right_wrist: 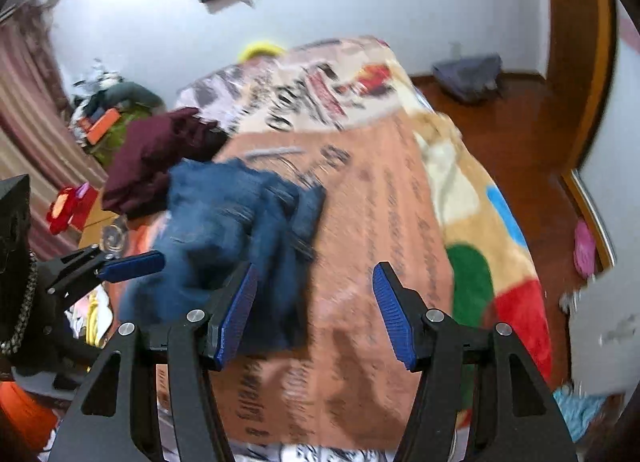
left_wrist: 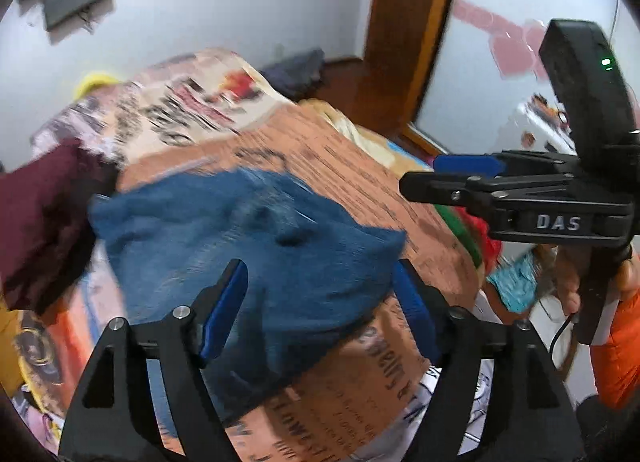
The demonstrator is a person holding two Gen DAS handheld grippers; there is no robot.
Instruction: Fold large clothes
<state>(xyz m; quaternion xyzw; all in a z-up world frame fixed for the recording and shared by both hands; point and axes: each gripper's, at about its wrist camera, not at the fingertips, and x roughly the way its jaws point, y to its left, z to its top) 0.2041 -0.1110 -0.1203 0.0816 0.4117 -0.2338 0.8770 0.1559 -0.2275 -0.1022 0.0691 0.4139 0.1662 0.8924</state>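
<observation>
A blue knit garment lies crumpled on a bed covered by an orange printed blanket. It also shows in the right wrist view, bunched up left of centre. My left gripper is open, its blue pads just above the garment's near edge, holding nothing. My right gripper is open and empty above the orange blanket, just right of the garment. The right gripper also shows from the side in the left wrist view. Both views are motion-blurred.
A maroon garment lies on the bed beyond the blue one, also in the left wrist view. A colourful fleece blanket hangs off the bed's right side. A dark bag sits on the wooden floor by the wall.
</observation>
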